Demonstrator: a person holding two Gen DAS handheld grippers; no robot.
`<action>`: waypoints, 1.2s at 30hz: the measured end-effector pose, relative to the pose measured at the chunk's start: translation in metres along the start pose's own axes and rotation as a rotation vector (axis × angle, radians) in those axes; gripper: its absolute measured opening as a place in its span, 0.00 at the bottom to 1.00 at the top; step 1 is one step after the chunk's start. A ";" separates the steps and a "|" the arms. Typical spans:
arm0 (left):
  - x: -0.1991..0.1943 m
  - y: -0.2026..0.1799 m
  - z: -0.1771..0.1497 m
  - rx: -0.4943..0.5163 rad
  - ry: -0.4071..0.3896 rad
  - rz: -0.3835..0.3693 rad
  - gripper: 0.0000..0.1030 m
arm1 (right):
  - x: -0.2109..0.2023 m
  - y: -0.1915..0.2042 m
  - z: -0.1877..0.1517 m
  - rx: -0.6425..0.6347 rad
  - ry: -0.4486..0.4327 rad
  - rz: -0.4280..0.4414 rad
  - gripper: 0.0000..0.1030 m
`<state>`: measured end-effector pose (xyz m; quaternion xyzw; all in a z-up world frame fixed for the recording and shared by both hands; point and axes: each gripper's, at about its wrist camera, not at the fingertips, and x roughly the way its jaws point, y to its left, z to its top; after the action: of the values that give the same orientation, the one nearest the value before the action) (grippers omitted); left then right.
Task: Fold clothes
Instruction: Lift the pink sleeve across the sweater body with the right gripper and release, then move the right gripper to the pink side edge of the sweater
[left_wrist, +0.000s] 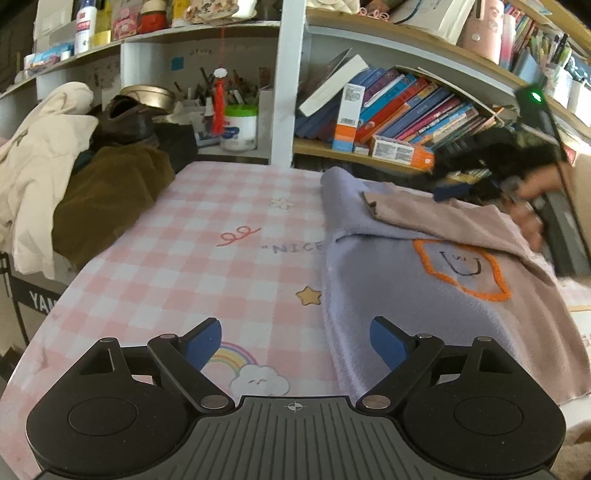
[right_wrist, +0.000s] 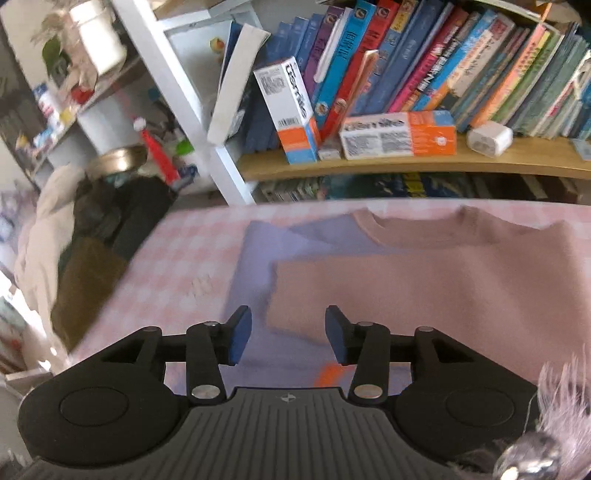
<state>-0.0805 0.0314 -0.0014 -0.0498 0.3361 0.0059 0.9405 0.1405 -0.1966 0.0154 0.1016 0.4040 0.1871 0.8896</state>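
- A pink checked tablecloth (left_wrist: 207, 258) covers the table, printed with a star, a rainbow with a cloud, and the word "NICE".
- Behind the far edge stand white shelves (left_wrist: 288, 85) packed with leaning books (right_wrist: 424, 62), boxes and a cup of pens.
- The sweater (left_wrist: 424, 295) lies on the right half of the cloth, lilac with an orange-outlined smiley on it, and a dusty-pink part folded across its top.
- From the right wrist view the pink collar sits near the far edge, and a pink sleeve (right_wrist: 369, 291) is folded across the body.
- The left gripper (left_wrist: 295, 345) hovers low near the front edge with its blue pads wide apart and nothing between them; the right pad sits over the sweater's left edge, the left pad over bare cloth.
- The right gripper (right_wrist: 288, 334) hangs over the sweater with its jaws apart and empty; the cuff end of the folded sleeve lies just beyond the gap.
- In the left wrist view that same gripper shows blurred at the far right corner, held in a hand (left_wrist: 532, 206), above the pink part.
- A heap of clothes (left_wrist: 92, 192) crowds the far left corner of the table: cream on top, olive brown below, dark pieces behind.
- An orange-and-white box (right_wrist: 399, 134) lies flat on the wooden shelf beyond the collar, with a white charger beside it.
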 end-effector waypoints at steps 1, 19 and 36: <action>0.001 -0.001 0.001 0.001 0.000 -0.004 0.88 | -0.006 -0.004 -0.007 -0.005 0.008 -0.018 0.41; 0.030 -0.030 0.001 0.013 0.095 -0.080 0.87 | -0.137 -0.069 -0.151 0.039 0.039 -0.319 0.41; 0.006 -0.068 -0.013 -0.034 0.151 -0.072 0.87 | -0.184 -0.086 -0.189 0.046 -0.002 -0.304 0.53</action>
<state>-0.0813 -0.0373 -0.0090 -0.0781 0.4040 -0.0260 0.9111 -0.0919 -0.3452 -0.0109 0.0599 0.4180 0.0408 0.9056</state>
